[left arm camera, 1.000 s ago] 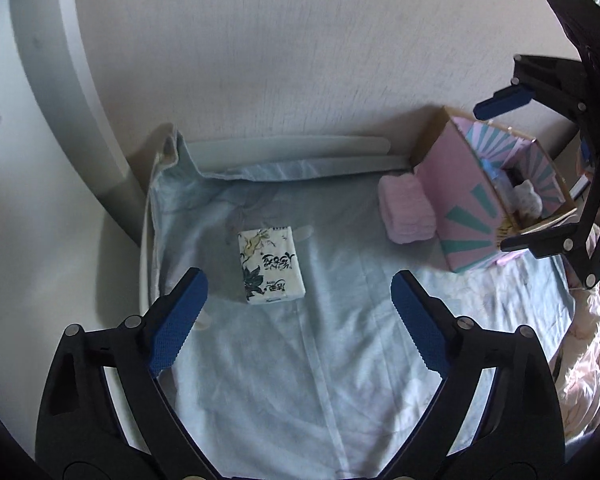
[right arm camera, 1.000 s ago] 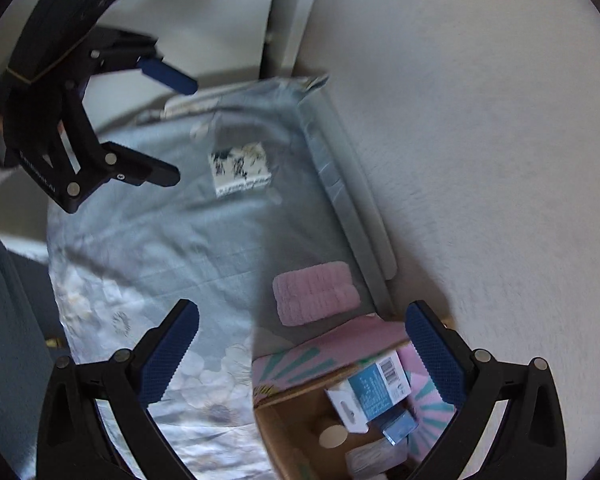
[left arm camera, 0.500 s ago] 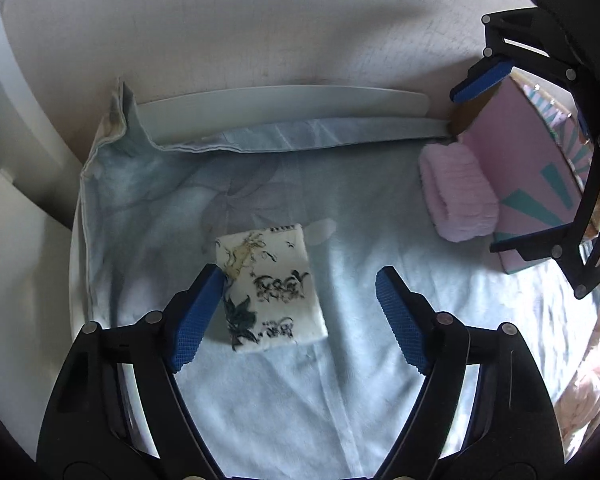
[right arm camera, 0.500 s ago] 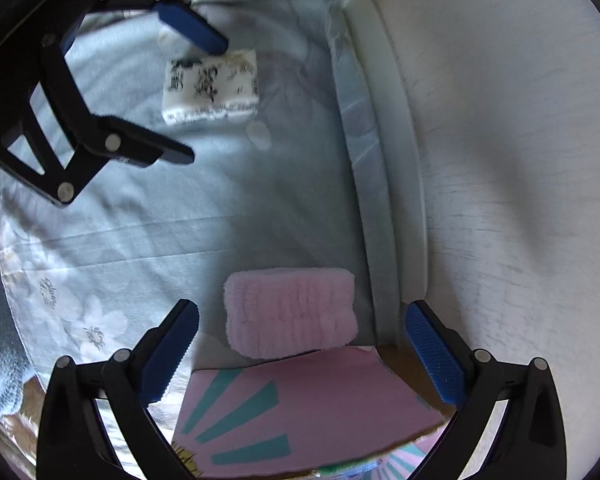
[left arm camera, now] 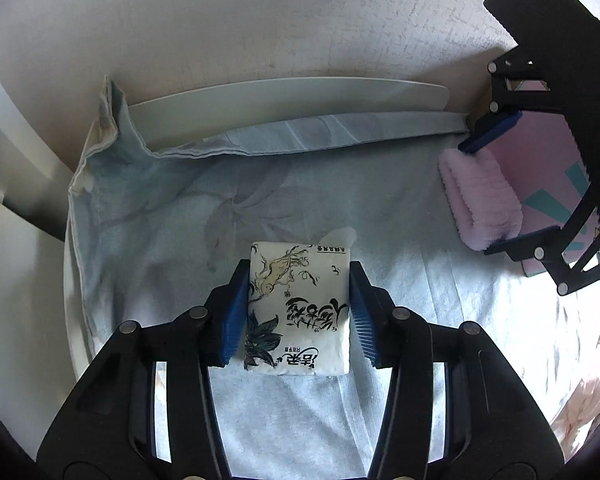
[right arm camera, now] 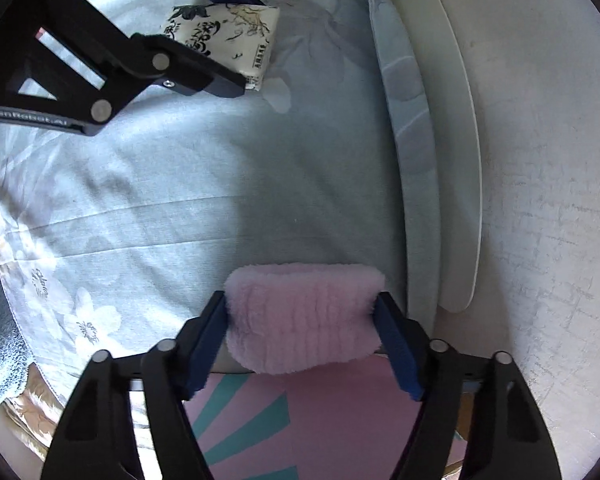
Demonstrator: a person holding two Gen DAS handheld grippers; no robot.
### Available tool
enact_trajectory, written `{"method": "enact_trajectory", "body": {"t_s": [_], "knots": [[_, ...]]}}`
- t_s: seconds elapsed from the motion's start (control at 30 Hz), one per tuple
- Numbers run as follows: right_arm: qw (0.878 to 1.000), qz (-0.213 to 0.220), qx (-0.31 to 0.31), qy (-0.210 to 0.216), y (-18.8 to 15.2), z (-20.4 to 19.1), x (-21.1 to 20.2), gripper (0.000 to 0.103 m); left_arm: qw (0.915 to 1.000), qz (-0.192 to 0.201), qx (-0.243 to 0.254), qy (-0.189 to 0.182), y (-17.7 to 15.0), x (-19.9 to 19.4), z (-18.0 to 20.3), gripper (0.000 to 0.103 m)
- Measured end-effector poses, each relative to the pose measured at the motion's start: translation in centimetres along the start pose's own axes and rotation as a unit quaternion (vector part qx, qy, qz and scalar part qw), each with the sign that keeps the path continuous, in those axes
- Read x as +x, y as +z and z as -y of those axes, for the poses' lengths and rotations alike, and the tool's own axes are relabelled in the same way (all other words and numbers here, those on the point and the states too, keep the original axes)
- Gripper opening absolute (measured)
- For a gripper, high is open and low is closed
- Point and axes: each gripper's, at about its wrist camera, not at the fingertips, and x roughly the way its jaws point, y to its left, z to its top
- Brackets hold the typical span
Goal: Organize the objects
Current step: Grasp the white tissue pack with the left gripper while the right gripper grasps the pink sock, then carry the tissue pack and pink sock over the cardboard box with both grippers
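Since half a second ago both grippers have dropped onto their targets and narrowed: the left one, which then stood wide with the packet off-centre by its left pad, now brackets it, and the right one has moved forward around the pink roll.

In the left wrist view, the left gripper (left arm camera: 298, 308) has its jaws drawn in to the width of the tissue packet (left arm camera: 298, 312), a white pack with ink-style flowers and black characters. Both blue pads (left arm camera: 236, 316) press flat against the packet's long sides, so it is grasped. The packet lies on the pale blue bedsheet (left arm camera: 180, 220), roughly in the middle of it. At the right edge the right gripper (left arm camera: 496, 192) straddles the pink fluffy towel roll (left arm camera: 482, 196), with the pink box (left arm camera: 540, 160) just behind it.

In the right wrist view, the right gripper (right arm camera: 302, 336) has its jaws closed about halfway, each pad touching an end of the pink fluffy towel roll (right arm camera: 304, 316) and denting the pile slightly. The roll rests on the bedsheet (right arm camera: 220, 160), against the pink box (right arm camera: 300, 420) with teal rays. At the top left, the left gripper (right arm camera: 224, 36) clamps the tissue packet (right arm camera: 228, 28), well apart from the roll.
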Motion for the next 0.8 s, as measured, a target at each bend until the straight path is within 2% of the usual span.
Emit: {"method": "enact_trajectory", "body": {"t_s": [0.27,0.37,0.4,0.43,0.63,0.8], "knots": [[1.000,0.002,0.031,-0.002,0.2,1.0,-1.3,0.053,0.9998,0.012,-0.015,-0.006,-0.2,-1.7,0.1,0.043],[0.999,0.004,0.047,-0.007,0.3,1.0,-2.2,0.042,0.9997,0.016,-0.017,-0.004,-0.3,-2.8,0.3,0.043],[0.999,0.005,0.052,-0.006,0.3,1.0,-2.6,0.034,0.9997,0.017,-0.019,-0.005,-0.3,-3.2,0.4,0.043],[0.998,0.007,0.056,-0.005,0.3,1.0,-3.0,0.030,0.9996,0.019,-0.021,-0.006,-0.3,-3.6,0.4,0.043],[0.997,0.026,0.079,-0.004,-0.2,1.3,-5.5,0.028,0.9987,0.034,-0.038,-0.008,-0.5,-6.2,0.8,0.043],[0.991,0.064,0.120,-0.003,-1.2,2.3,-9.5,0.028,0.9972,0.054,-0.051,-0.007,-0.4,-9.7,1.0,0.043]]}}
